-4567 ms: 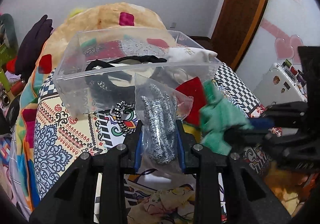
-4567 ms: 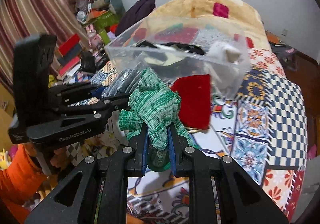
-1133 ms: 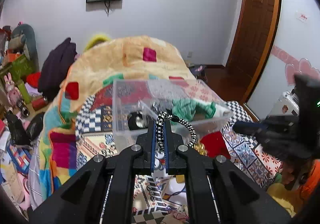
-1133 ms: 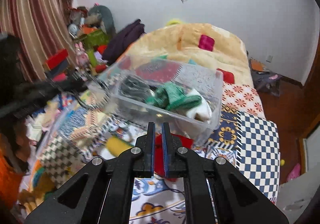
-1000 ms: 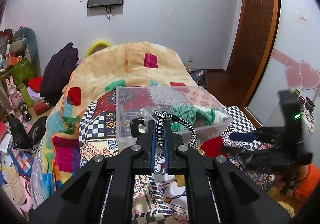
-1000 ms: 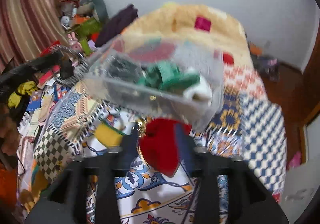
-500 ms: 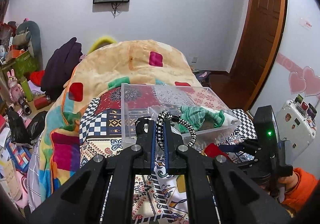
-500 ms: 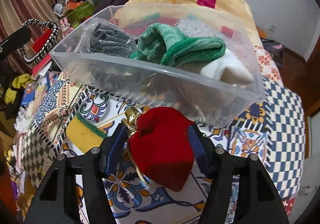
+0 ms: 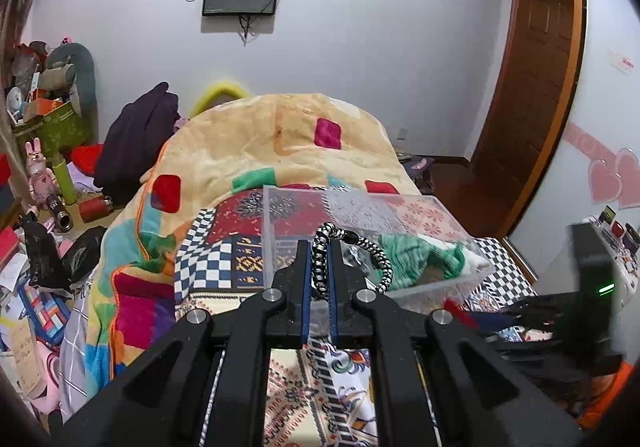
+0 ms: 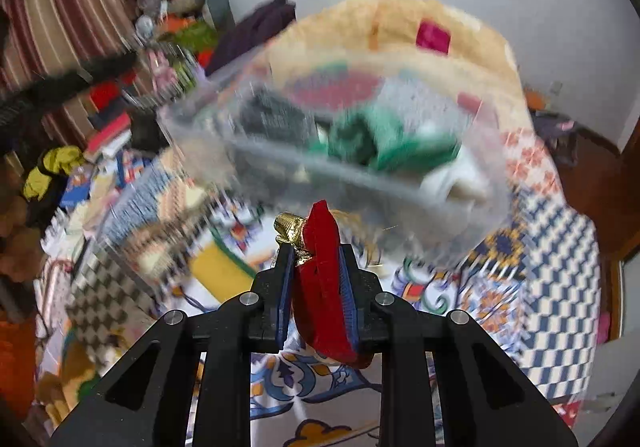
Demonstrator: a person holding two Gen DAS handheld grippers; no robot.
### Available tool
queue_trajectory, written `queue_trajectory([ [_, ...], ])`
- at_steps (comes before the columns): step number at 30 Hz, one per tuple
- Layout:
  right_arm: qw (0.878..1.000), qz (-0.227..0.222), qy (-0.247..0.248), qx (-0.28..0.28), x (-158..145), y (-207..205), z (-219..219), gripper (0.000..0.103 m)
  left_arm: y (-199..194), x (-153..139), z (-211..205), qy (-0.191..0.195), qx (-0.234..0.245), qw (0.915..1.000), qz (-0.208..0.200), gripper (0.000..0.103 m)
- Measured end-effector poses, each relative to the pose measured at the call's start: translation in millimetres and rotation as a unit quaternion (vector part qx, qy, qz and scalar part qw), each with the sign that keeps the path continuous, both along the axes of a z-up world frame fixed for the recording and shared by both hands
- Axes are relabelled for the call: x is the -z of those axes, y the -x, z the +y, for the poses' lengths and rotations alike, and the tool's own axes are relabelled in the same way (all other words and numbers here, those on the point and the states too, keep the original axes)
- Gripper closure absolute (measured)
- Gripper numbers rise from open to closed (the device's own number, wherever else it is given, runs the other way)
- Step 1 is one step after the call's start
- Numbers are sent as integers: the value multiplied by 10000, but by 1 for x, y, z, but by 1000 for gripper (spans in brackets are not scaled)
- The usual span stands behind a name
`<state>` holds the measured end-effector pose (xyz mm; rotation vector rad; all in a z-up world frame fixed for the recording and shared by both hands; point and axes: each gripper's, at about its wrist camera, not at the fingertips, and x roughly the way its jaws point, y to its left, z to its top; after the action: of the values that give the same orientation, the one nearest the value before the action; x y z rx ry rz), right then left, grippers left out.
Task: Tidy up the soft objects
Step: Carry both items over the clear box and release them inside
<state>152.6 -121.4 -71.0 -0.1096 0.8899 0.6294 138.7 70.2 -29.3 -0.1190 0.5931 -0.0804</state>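
So the left gripper has its jaws pinched nearly together on a black-and-white braided hair tie. One side of the loop is squeezed between the blue pads, and the rest arcs out toward 2 o'clock from the fingertips. The clear plastic bin sits right behind it at 12 to 2 o'clock, on the patterned bed cover, with a green knit sock and something white lying inside.

The right gripper is clamped on a red pouch. The pouch fills the gap between the fingers, pokes out past the tips at 12 o'clock, and has a gold tie bunched at about 11 o'clock. The bin is just beyond at 12 o'clock, apart from the pouch.

The right wrist view is badly motion-blurred, so the bin's contents are only green, grey and white smears. A yellow sponge at 10 o'clock is fuzzy too. In the left view the other gripper is a dark shape cut off at 4 o'clock.
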Motion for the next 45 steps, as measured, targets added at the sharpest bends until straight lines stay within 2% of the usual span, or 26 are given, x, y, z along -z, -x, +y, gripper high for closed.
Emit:
queue_trajectory([
  [5,9980,-511,-359,85,-40,-2,-10,83,-15,6,5,-40,-127,9999,87,97],
  [9,9958,-783,-431,195,-55,-13,-9,83,-30,17,5,-55,-153,9995,271,97],
  [14,9955,-792,-394,324,-46,-37,-1,83,-46,34,-3,-165,-43,9984,541,97],
  [22,9972,-630,45,392,-21,-56,17,82,-62,52,-15,-308,147,9957,857,97],
  [28,9969,-642,238,397,-21,-55,18,72,-65,57,-22,-348,258,9940,1000,97],
  [32,9961,-664,333,467,-24,-53,14,57,-62,55,-26,-390,280,9937,1008,96],
  [38,9953,-811,182,497,-41,-41,5,42,-50,44,-26,-400,292,9948,894,84],
  [42,9933,-1046,16,481,-58,-25,-2,31,-36,30,-25,-425,232,9966,673,59],
  [45,9926,-1144,-78,411,-67,-13,-4,29,-23,18,-24,-431,218,9977,486,50],
])
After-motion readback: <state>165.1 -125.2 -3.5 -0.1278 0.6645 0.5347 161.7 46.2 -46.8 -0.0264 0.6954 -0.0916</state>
